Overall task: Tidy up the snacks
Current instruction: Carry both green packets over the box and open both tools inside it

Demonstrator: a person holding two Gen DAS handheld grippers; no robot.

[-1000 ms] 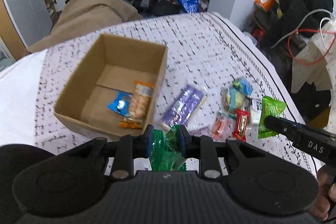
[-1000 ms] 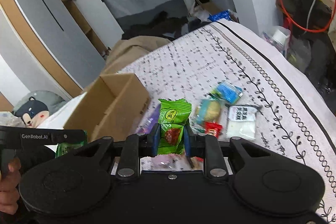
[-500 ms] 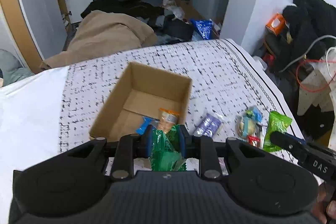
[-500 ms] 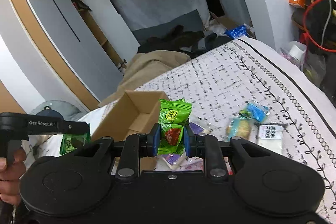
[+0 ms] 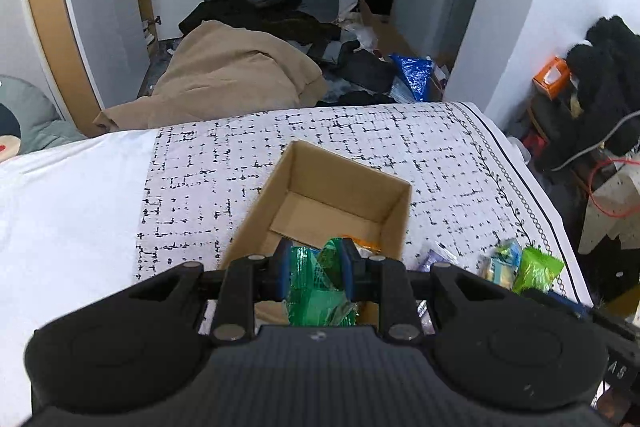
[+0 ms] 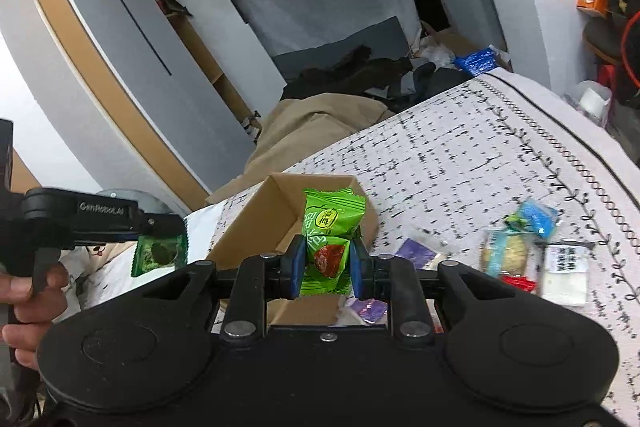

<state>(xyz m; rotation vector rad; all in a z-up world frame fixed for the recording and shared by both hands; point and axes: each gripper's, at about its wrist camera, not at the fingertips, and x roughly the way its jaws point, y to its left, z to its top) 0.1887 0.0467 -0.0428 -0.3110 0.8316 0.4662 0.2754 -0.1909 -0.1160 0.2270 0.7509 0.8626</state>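
Note:
An open cardboard box (image 5: 320, 203) stands on the patterned bed cover, also seen from the right wrist as the box (image 6: 260, 223). My left gripper (image 5: 316, 267) is shut on a dark green snack packet (image 5: 316, 291), held in front of the box's near side. The same dark green packet (image 6: 158, 253) shows at the left of the right wrist view. My right gripper (image 6: 326, 265) is shut on a light green plum candy packet (image 6: 330, 227), raised before the box. That light green packet (image 5: 534, 269) appears at the right in the left wrist view.
Several loose snacks lie on the cover right of the box: a purple packet (image 6: 414, 251), a blue one (image 6: 538, 217), a white one (image 6: 566, 275). A tan blanket (image 5: 228, 75) and dark clothes lie beyond the bed. A hand (image 6: 28, 311) holds the left tool.
Both grippers have risen and drawn back with their packets; the box now looks smaller and farther. The right gripper has swung left, lining up with the box.

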